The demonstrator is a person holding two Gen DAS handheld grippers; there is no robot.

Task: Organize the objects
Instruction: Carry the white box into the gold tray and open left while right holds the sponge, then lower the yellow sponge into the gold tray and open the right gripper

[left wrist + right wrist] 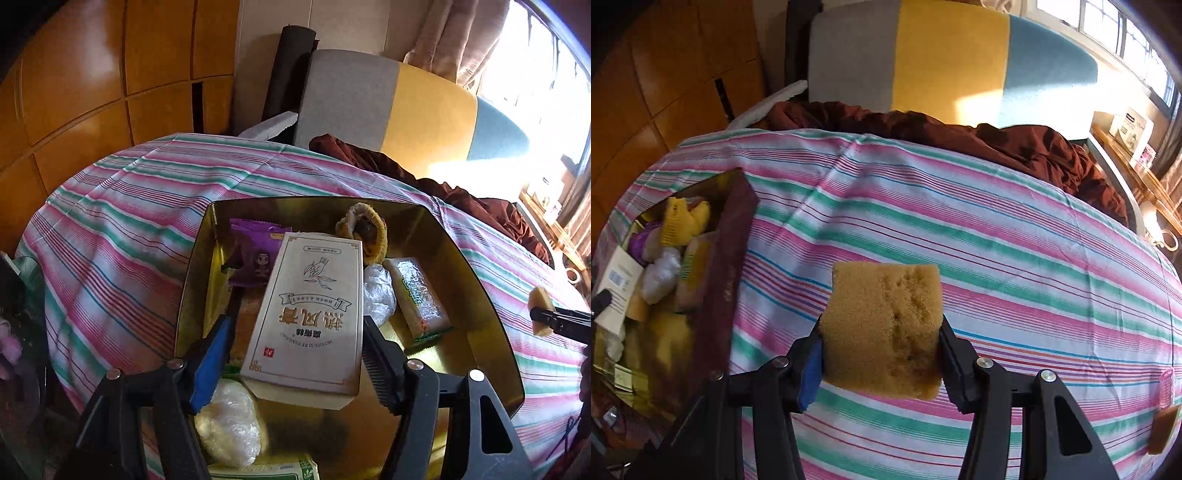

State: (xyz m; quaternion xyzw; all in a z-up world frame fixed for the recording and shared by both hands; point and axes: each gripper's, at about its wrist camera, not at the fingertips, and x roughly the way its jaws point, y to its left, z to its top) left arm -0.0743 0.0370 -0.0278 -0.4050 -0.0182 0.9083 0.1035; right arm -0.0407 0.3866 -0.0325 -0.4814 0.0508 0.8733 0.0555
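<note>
A gold-lined box (pixel 480 295) sits on the striped bedsheet (pixel 110 221). Inside lie a white carton with Chinese print (pixel 310 317), a purple snack pack (pixel 255 254), a yellow cloth (pixel 369 232), a green-wrapped packet (pixel 421 299) and clear plastic bundles (pixel 229 424). My left gripper (pixel 295 339) is over the box with its fingers on both sides of the white carton; a small gap shows at the right finger. My right gripper (pixel 882 339) is shut on a tan sponge (pixel 886 325) above the sheet, right of the box (pixel 731 266). The sponge also shows in the left wrist view (pixel 539 310).
A dark red blanket (pixel 997 140) is bunched at the far side of the bed. A grey, yellow and blue headboard (pixel 942 59) stands behind it. A wooden wardrobe (pixel 92 74) is at the left. Small objects (pixel 1163 413) lie on the sheet at the right edge.
</note>
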